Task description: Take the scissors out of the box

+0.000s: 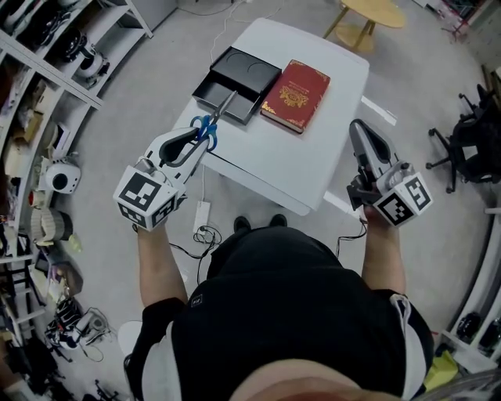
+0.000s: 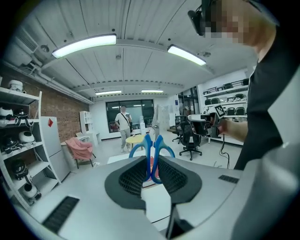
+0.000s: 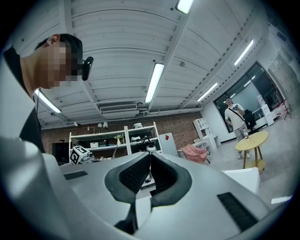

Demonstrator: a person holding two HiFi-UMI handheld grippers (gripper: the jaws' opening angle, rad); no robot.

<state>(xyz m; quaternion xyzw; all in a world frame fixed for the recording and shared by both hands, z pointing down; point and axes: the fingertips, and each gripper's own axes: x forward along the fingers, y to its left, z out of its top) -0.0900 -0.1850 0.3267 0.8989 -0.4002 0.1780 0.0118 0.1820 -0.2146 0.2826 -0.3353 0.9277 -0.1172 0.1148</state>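
My left gripper (image 1: 202, 135) is shut on the blue-handled scissors (image 1: 213, 121), held above the table's left edge; the metal blades point toward the black box (image 1: 235, 82). In the left gripper view the blue handles (image 2: 151, 152) stand up between the closed pads of my left gripper (image 2: 151, 169). The box lies open and black on the white table (image 1: 313, 157). My right gripper (image 1: 358, 129) hovers off the table's right edge, shut with nothing in it; the right gripper view shows that gripper (image 3: 149, 161) with its jaws together.
A red book (image 1: 296, 95) lies beside the box. A round wooden table (image 1: 371, 19) stands behind, an office chair (image 1: 470, 145) at right, shelves (image 1: 47, 70) with gear at left. A person (image 2: 123, 122) stands far off in the room.
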